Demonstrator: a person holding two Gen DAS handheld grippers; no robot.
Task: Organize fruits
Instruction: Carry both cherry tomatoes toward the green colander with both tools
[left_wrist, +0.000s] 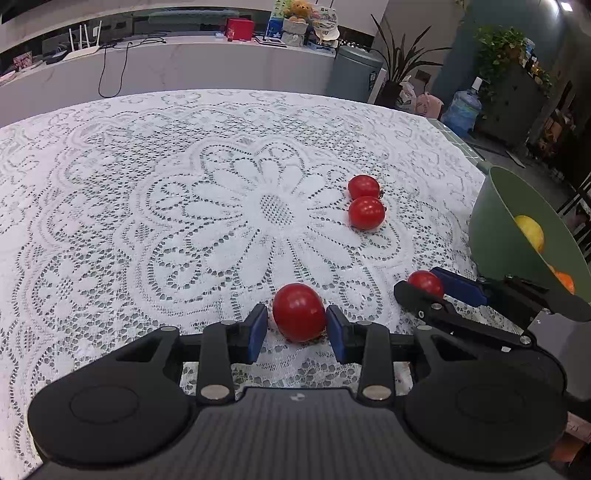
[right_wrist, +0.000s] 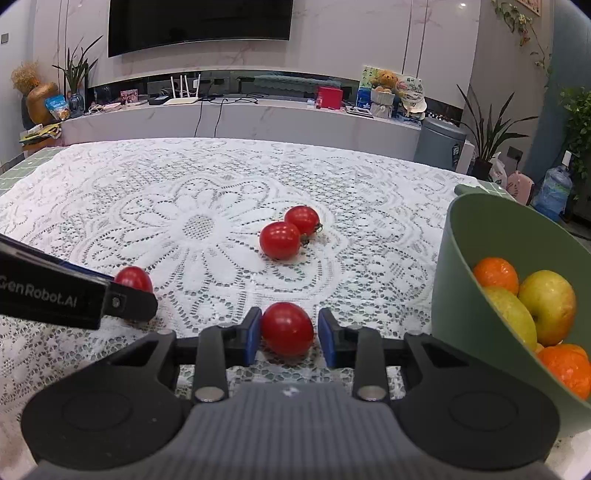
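Note:
Several red tomatoes lie on the white lace tablecloth (left_wrist: 147, 203). One tomato (left_wrist: 299, 312) rests on the cloth between the blue pads of my left gripper (left_wrist: 297, 321); it touches the right pad and a thin gap shows at the left pad. Another tomato (right_wrist: 287, 328) sits on the cloth inside my right gripper (right_wrist: 286, 326), against the left pad and apart from the right pad. Both grippers are open. Two more tomatoes (left_wrist: 364, 186) (left_wrist: 366, 213) lie side by side farther out. A green bowl (right_wrist: 461, 277) at the right holds oranges and yellow-green apples.
The two grippers work close together, the right one (left_wrist: 424, 286) just right of the left. The bowl (left_wrist: 517, 229) stands near the table's right edge. Behind the table runs a white counter (right_wrist: 258, 122) with a router, cables and boxes; plants and a water bottle stand at the right.

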